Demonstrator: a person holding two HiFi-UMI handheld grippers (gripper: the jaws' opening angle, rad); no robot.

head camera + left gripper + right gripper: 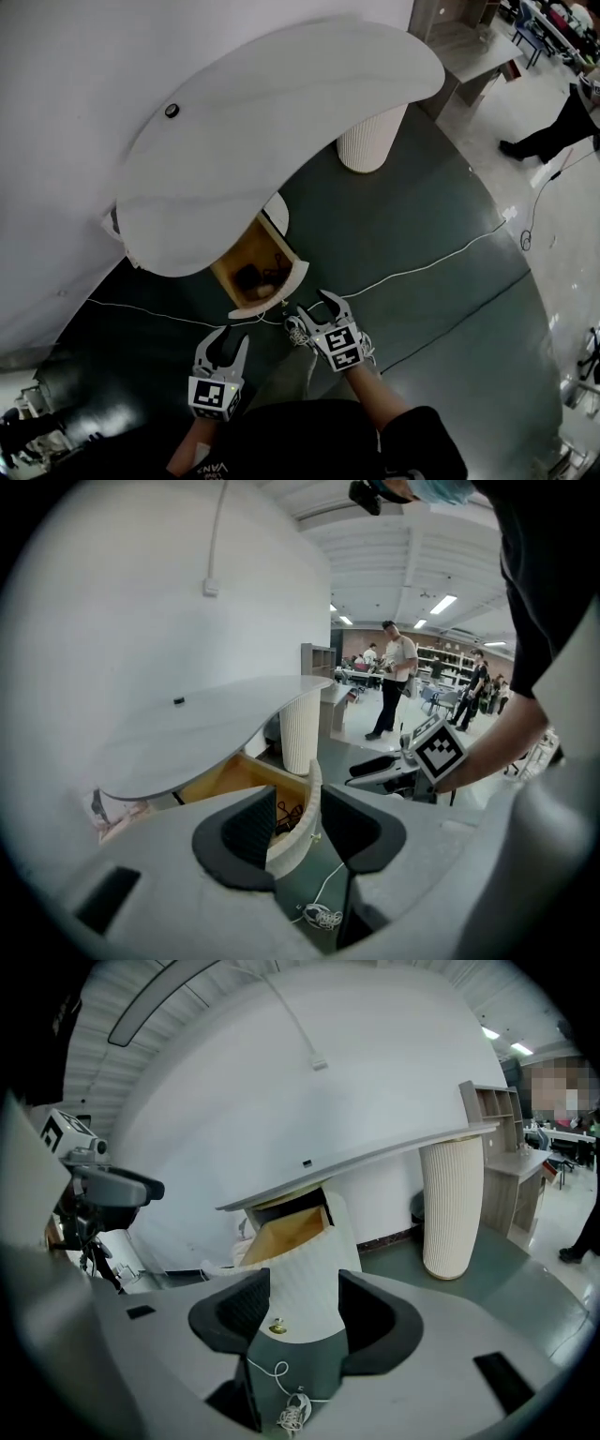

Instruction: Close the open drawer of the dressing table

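- The drawer (255,274) stands pulled out from under the curved white surface (281,122), wooden inside on show, dark bits lying in it.
- Right tongs (315,302): jaws wide apart, gripping nothing, just beside the drawer's ribbed white front (300,1279), with its brass knob (277,1327) framed between them.
- Left tongs (234,336): jaws apart and empty too, near the front's end but clear of it.
- A white cable (403,274) trails across the dark floor (422,206).

The dressing table (281,122) is white, while the drawer (255,267) is tan wood inside with a ribbed white front and what looks like a brass knob (277,1327). The floor (412,216) is dark green, crossed by a white cord (422,267).
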